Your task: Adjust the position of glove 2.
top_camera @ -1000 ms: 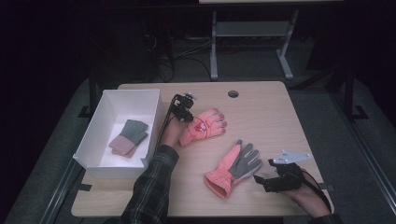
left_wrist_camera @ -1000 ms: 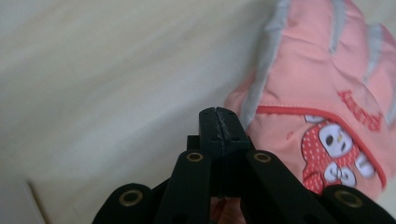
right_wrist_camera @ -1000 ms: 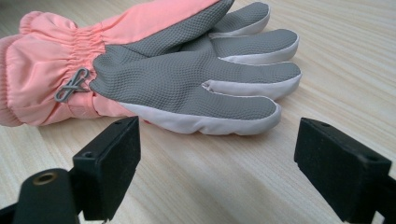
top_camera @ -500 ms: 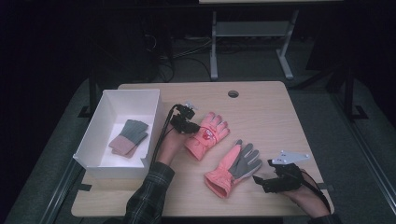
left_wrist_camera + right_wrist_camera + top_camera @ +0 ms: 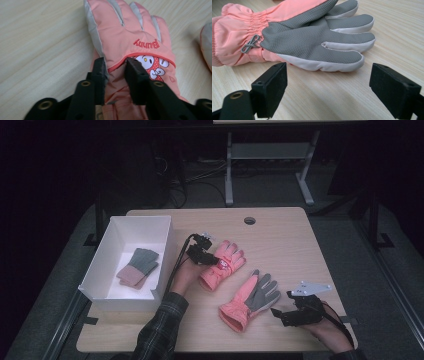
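Left gripper (image 5: 115,72) was pinched on a small fold at the side edge of the bunny glove (image 5: 130,42), which lay centre frame in the high view, on the bench (image 5: 280,235) w/ the white box (image 5: 100,265) at its left. Thin bite: fabric could slip out on lifting. Right gripper (image 5: 328,85) sat wide open, holding nothing, just short of the grey-palmed glove (image 5: 312,42), lower centre-right in the high view. Closing from there prob. grabs air or nudges it.

Dim high view with black surroundings; gripper views bright, evenly lit, slightly soft.
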Action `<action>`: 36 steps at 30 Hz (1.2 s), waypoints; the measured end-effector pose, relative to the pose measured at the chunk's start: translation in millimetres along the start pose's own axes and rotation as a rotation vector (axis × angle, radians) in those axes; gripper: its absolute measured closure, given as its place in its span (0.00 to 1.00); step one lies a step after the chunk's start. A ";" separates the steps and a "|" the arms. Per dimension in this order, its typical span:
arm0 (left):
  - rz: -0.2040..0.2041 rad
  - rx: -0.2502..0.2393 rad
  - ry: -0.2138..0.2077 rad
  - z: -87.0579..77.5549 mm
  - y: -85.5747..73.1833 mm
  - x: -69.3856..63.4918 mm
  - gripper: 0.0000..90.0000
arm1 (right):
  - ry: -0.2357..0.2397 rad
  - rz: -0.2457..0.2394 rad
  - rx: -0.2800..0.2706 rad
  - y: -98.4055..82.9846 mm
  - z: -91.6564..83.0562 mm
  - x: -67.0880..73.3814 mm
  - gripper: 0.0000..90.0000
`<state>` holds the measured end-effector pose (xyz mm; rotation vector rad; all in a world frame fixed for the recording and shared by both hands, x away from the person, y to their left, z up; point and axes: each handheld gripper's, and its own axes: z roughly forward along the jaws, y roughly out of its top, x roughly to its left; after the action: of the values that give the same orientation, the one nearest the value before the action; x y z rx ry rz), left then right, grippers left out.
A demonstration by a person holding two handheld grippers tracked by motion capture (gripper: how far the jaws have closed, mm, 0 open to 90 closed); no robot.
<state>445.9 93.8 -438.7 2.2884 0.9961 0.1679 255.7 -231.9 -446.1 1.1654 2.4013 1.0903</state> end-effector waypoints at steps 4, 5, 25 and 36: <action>0.007 -0.006 -0.022 -6.6 2.5 0.1 0.93 | -0.001 -0.001 0.001 0.1 0.4 -0.1 0.16; 0.003 -0.008 -0.030 -9.0 3.3 -0.3 0.93 | -0.001 -0.001 0.003 0.1 0.4 0.1 0.16; 0.044 -0.037 -0.147 -74.8 14.3 -30.1 0.93 | 0.135 -0.047 0.047 11.4 18.2 17.4 1.00; 0.086 -0.039 -0.218 -91.8 12.2 -45.0 0.93 | 0.167 -0.091 0.066 27.5 41.5 35.3 1.00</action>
<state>389.6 101.9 -352.9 2.2576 0.7775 -0.0268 269.8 -172.8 -451.6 1.0094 2.6080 1.1277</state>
